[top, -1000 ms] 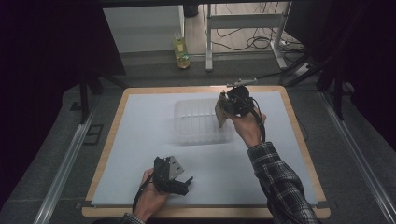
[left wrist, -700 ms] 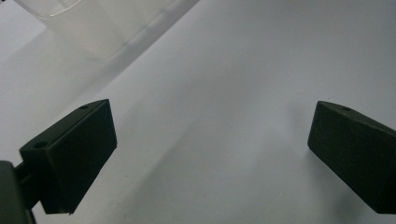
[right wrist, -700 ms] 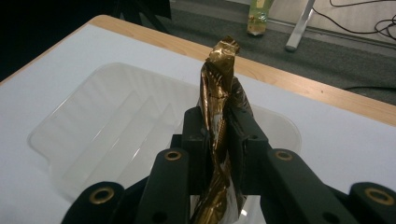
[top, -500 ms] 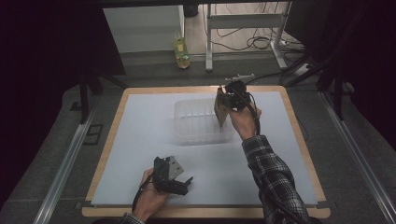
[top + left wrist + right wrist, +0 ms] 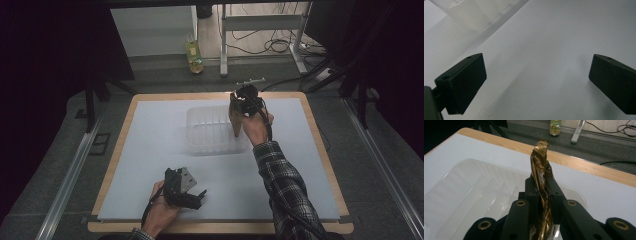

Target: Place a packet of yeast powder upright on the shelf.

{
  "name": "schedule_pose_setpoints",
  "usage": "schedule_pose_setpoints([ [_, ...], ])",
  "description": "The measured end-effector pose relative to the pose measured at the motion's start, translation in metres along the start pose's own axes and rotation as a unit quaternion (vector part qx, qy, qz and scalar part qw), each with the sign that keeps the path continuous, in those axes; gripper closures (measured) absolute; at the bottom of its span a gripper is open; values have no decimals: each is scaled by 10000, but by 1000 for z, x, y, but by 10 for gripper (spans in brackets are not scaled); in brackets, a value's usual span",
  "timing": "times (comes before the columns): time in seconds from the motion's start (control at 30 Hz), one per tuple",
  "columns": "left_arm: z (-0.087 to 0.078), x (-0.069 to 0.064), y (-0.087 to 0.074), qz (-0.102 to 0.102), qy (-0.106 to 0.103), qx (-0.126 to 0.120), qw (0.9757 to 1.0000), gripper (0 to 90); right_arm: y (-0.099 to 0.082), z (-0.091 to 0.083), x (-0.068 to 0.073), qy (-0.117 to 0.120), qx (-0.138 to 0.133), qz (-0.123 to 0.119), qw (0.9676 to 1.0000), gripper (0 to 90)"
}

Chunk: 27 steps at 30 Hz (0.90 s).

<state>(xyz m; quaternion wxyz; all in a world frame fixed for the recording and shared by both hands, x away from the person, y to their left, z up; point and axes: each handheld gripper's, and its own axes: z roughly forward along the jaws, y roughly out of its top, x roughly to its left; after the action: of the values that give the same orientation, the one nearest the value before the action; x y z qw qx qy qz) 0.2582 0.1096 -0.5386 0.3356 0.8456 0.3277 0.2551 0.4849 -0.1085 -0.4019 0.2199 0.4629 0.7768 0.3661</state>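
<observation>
shifted since the earlier frame: right gripper [image 5: 239, 114] with gold foil wrapper [image 5: 541, 195], now over right edge of clear tray [image 5: 200, 142]; jaws pinched shut on wrapper, likely ready for release. left gripper [image 5: 192, 196] near tray, jaws apart, empty.

Crumpled gold foil wrapper [image 5: 541, 192], upright, over clear tray [image 5: 205, 131].

I read the wrapper [image 5: 541, 192] as crinkled gold foil, glossy, pinched in my right hand-held gripper [image 5: 541, 202] of matt black plastic. Tray [image 5: 210, 131] is clear, smooth ribbed plastic. Counter [image 5: 150, 150] is a matt white sheet, bare wood edge at 12 o'clock.
</observation>
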Motion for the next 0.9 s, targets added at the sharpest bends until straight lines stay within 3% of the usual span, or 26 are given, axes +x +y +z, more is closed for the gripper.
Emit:
schedule_pose_setpoints([
  [0.13,0,0,0,-5,2,-8,10000,11,1,3,-2,30,-59,-26,10000,760],
  [0.17,0,0,0,-2,3,-3,10000,11,0,4,-5,57,-60,-16,10000,676],
  [0.2,0,0,0,-6,4,-6,10000,11,0,4,-5,57,-60,-16,10000,676],
  [0.27,-1,1,0,7,8,12,10000,11,-3,4,-7,97,-100,-62,9999,580],
  [0.47,0,-1,0,-19,4,-16,10000,11,-1,-5,-10,288,-195,-145,9993,459],
  [0.9,0,-1,1,-79,-60,-59,9999,8,-12,-16,-12,630,-161,-387,9971,328],
])
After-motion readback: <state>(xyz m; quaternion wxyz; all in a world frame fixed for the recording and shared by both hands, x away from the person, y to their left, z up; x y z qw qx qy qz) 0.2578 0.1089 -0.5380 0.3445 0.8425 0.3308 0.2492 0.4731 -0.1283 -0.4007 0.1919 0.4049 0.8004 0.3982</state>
